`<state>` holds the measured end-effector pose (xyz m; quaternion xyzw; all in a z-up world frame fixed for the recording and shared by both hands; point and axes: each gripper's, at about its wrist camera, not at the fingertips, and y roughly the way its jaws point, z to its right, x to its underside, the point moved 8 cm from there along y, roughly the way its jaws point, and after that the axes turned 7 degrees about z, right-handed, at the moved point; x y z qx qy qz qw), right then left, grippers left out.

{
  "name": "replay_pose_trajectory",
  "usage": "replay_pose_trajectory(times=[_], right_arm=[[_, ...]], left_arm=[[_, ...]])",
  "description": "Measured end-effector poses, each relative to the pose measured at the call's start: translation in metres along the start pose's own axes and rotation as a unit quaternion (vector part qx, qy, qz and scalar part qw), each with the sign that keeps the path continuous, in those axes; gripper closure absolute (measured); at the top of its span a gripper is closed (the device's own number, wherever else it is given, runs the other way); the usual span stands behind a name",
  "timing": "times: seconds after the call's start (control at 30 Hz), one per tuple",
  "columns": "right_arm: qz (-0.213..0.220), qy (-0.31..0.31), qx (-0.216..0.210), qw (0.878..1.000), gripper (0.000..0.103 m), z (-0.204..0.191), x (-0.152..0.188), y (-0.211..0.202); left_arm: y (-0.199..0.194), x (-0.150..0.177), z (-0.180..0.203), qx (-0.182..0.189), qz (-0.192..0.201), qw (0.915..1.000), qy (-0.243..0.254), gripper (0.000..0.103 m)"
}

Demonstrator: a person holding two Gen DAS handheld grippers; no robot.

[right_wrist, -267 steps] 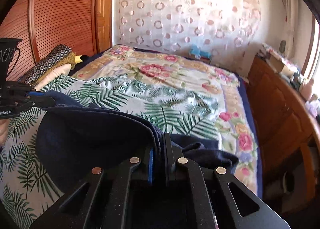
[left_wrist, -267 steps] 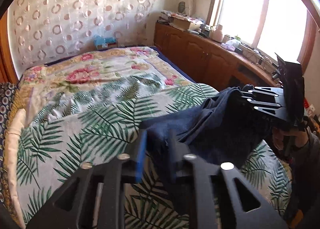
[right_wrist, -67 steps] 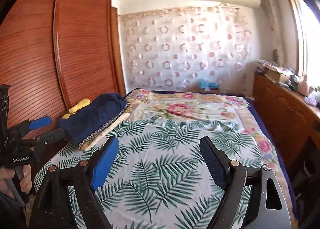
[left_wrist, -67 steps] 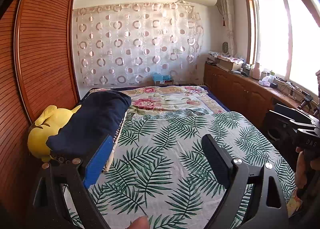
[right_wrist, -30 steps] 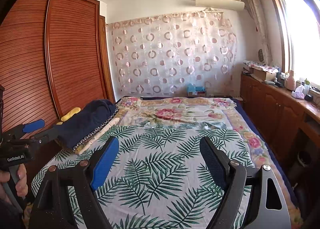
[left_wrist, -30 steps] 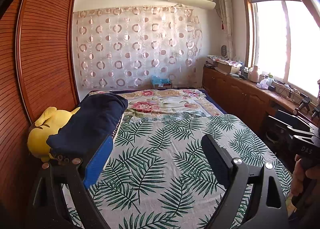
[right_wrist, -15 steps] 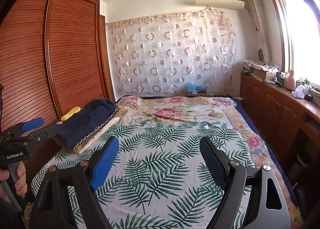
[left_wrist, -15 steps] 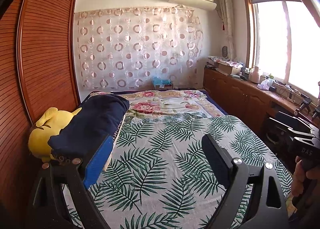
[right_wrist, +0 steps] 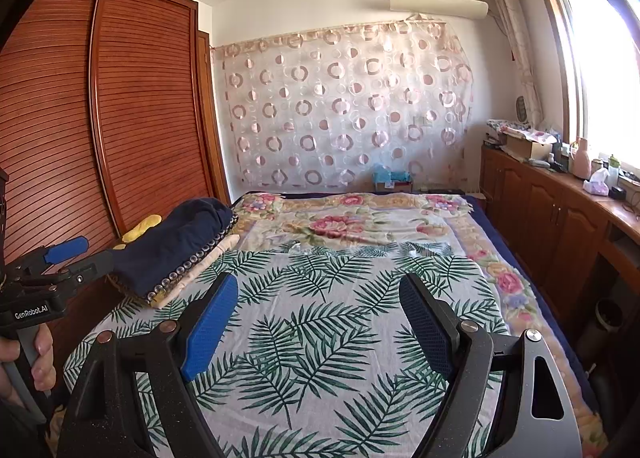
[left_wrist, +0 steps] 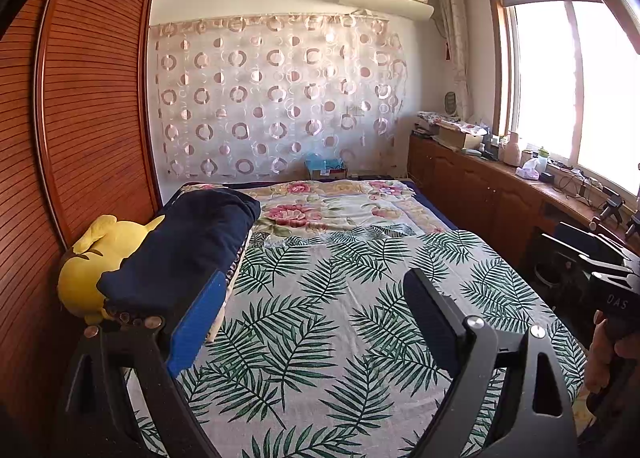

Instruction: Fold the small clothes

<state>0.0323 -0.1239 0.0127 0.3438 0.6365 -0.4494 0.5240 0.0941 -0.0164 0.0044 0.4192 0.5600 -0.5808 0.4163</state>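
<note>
my left tool [left_wrist: 316, 318] and my right tool [right_wrist: 318, 322] both stand spread wide with nothing between the pads, held above the palm-leaf printed bedspread [left_wrist: 320, 318]. by my judgement the fold is complete: the dark navy folded garment [left_wrist: 188, 246] rests as a compact, smooth bundle on the stacked bedding at the bed's left edge, just beside the yellow plush toy [left_wrist: 92, 262] and the wooden slatted wardrobe [right_wrist: 120, 118]. no other loose clothing shows on the bed, so nothing visibly remains to fold.
</note>
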Motion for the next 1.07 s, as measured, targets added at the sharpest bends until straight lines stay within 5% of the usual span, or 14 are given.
replay_pose_trajectory(times=[1.07], right_arm=[[0.0,-0.001,-0.003,1.0,0.019,0.0069,-0.0002,-0.0025]], left_arm=[[-0.0004,0.001,-0.0008,0.001,0.001,1.0,-0.001,0.012]])
